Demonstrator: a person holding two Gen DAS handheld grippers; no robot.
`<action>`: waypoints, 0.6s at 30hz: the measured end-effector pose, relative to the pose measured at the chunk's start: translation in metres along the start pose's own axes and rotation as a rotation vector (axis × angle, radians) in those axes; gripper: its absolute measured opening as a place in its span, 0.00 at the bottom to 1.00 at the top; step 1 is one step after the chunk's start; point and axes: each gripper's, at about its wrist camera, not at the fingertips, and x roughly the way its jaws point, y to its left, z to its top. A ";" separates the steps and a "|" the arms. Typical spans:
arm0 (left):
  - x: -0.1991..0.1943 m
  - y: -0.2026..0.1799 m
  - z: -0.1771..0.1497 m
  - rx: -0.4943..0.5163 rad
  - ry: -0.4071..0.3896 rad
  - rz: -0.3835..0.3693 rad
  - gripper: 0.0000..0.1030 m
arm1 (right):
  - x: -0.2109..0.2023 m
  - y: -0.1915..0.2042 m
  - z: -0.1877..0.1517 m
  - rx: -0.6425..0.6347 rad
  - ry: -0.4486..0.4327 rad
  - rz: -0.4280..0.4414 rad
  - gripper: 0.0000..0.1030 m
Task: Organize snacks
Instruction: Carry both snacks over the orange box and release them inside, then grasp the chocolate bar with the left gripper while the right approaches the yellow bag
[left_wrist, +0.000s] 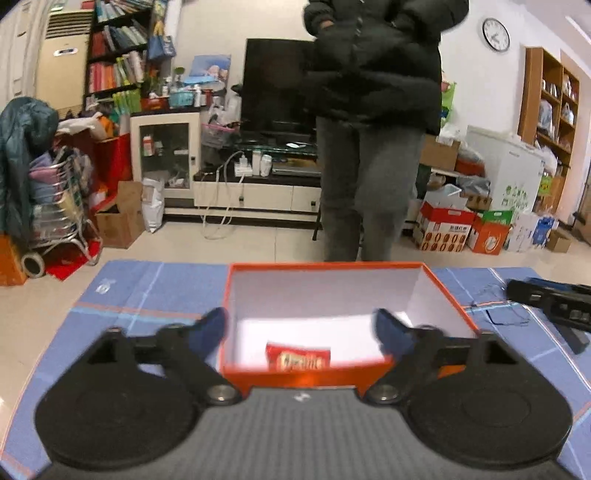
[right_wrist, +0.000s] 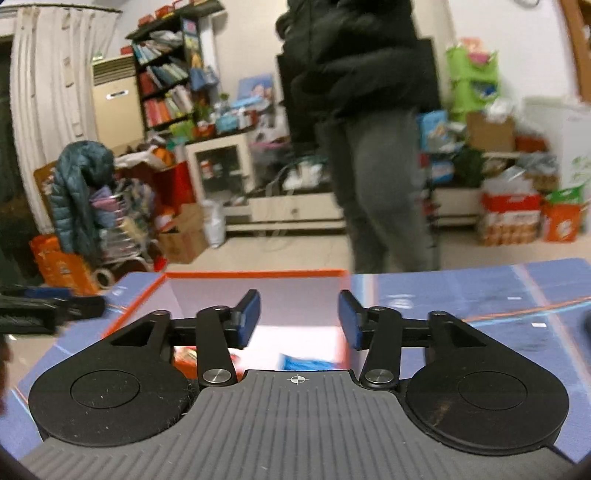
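An orange box (left_wrist: 448, 295) with a white inside stands on the blue cloth. A red snack packet (left_wrist: 297, 360) lies on its floor by the near wall. My left gripper (left_wrist: 300, 326) hangs over the box's near edge, open wide, with nothing between its fingers. In the right wrist view the same box (right_wrist: 255, 274) lies below my right gripper (right_wrist: 299, 319), which is open and empty. A blue packet (right_wrist: 306, 363) and a red packet (right_wrist: 184, 358) show blurred inside, beneath its fingers. Each gripper appears at the edge of the other's view.
A blue cloth (left_wrist: 147, 291) covers the table. A person (left_wrist: 373, 147) in a black jacket and grey trousers stands just beyond the far edge. Behind are a TV stand (left_wrist: 258, 192), bookshelves and cardboard boxes (left_wrist: 443, 229) on the floor.
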 end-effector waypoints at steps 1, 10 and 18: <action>-0.014 0.005 -0.009 -0.009 -0.010 0.009 0.98 | -0.016 -0.006 -0.008 -0.003 -0.009 -0.026 0.47; -0.064 0.029 -0.085 -0.047 0.012 0.074 0.98 | -0.073 -0.028 -0.091 0.063 0.102 -0.151 0.52; -0.042 0.038 -0.102 0.002 0.063 0.090 0.98 | -0.035 -0.010 -0.103 0.096 0.164 -0.062 0.51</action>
